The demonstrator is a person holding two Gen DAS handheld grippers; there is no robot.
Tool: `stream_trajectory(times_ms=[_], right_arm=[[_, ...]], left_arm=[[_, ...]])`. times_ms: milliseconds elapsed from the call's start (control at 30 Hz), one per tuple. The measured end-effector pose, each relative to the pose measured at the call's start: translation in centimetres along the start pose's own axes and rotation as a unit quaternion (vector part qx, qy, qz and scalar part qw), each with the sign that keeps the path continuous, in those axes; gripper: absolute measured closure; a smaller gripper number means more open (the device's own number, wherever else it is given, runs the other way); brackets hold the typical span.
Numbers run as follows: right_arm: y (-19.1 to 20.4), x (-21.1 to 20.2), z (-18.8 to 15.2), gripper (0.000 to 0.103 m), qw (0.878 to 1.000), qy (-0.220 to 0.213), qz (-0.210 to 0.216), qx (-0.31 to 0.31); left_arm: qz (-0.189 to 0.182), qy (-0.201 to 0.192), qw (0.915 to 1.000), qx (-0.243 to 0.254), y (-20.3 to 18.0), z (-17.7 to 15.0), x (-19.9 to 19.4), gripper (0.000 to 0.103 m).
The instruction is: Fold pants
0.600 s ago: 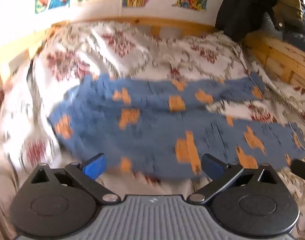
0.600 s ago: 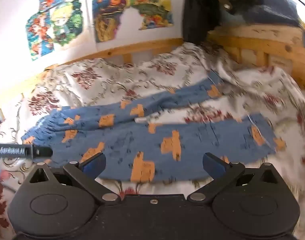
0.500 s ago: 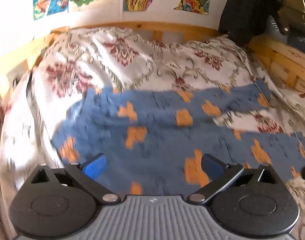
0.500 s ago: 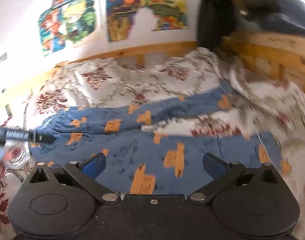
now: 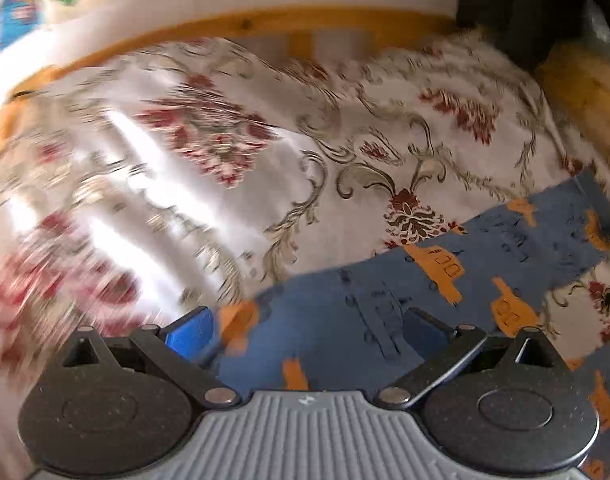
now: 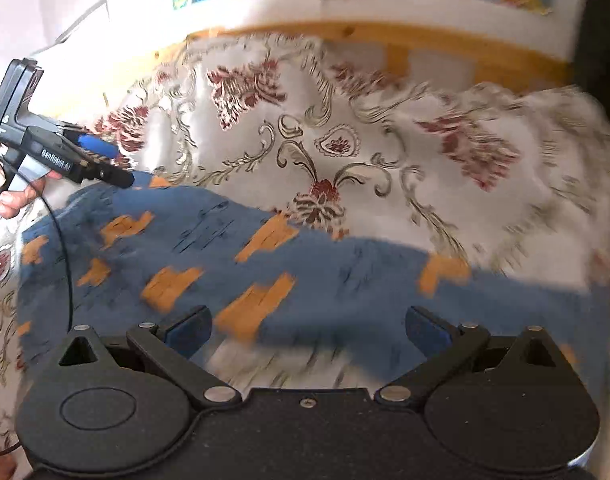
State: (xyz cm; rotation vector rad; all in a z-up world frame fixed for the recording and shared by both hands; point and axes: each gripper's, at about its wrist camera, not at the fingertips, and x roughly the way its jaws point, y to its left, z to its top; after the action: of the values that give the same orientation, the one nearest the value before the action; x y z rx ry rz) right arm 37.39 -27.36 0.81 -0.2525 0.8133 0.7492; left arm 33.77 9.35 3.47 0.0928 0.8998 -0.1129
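Both grippers sit lower and closer to the blue pyjama pants [image 6: 265, 280] than half a second ago; cloth now fills the near field, suggesting a first grasp is imminent; pants lie spread on the floral bedspread [image 6: 345, 128]; left gripper [image 5: 307, 330] and right gripper [image 6: 309, 328]: jaws wide apart, holding nothing; motion blur obscures hems; waistband edge cut off beneath the left gripper.

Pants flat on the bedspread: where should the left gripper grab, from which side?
Judging from both views, take the pants at the waistband corner under the left gripper, coming from above: the cloth lies flat, so only an edge offers a pinchable fold. Right gripper is open.
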Motion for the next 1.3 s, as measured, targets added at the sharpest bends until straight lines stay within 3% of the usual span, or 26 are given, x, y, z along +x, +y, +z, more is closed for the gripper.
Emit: stream_trajectory(times_ms=[133,233,333,400,467,567,633,700,833,933,1067,1200,1300], right_arm=[[-4.6,6.5,3.5,0.001,0.999,0.02,0.044,-0.011],[-7.2,9.6,4.6,0.009,0.997,0.05,0.051,-0.031],[-9.3,11.2,4.8,0.014,0.994,0.074,0.058,-0.047],[-10.1,12.0,4.4,0.017,0.992,0.093,0.059,-0.064],[-10.5,12.8,4.0,0.026,0.989,0.111,0.053,-0.083],[-10.9,13.3,3.1,0.039,0.987,0.121,0.06,-0.085],[-10.8,13.1,2.7,0.048,0.988,0.117,0.064,-0.084],[-10.4,12.8,2.7,0.061,0.987,0.116,0.066,-0.086],[-8.9,12.2,2.2,0.087,0.988,0.109,0.048,-0.102],[-7.4,11.5,1.7,0.099,0.989,0.095,0.022,-0.115],[-5.8,10.0,1.5,0.1,0.988,0.055,-0.036,-0.138],[-4.5,8.8,2.7,0.1,0.975,0.001,-0.115,-0.191],[-4.4,9.5,4.4,0.1,0.966,-0.02,-0.154,-0.209]], left_arm=[[-0.059,0.029,0.9939,0.089,-1.1,3.0,5.7,0.0],[-0.086,0.051,0.9775,0.186,-3.5,4.6,9.5,0.006],[-0.096,0.064,0.9629,0.244,-5.3,5.4,12.4,0.011],[-0.106,0.087,0.9565,0.257,-5.7,5.7,14.1,0.022],[-0.125,0.118,0.9506,0.259,-5.5,5.3,15.4,0.028],[-0.131,0.115,0.9485,0.265,-5.5,4.6,15.6,0.034],[-0.132,0.113,0.9473,0.269,-6.0,4.1,15.3,0.061],[-0.13,0.114,0.9445,0.279,-6.8,3.5,14.8,0.079],[-0.096,0.097,0.9436,0.302,-8.6,2.1,14.0,0.096],[-0.067,0.09,0.9557,0.272,-8.8,2.4,13.5,0.098],[0.0,0.047,0.9684,0.245,-9.6,2.9,11.7,0.099],[0.055,-0.027,0.964,0.259,-9.8,4.5,9.8,0.099],[0.078,-0.041,0.9667,0.24,-9.3,6.1,10.3,0.098]])
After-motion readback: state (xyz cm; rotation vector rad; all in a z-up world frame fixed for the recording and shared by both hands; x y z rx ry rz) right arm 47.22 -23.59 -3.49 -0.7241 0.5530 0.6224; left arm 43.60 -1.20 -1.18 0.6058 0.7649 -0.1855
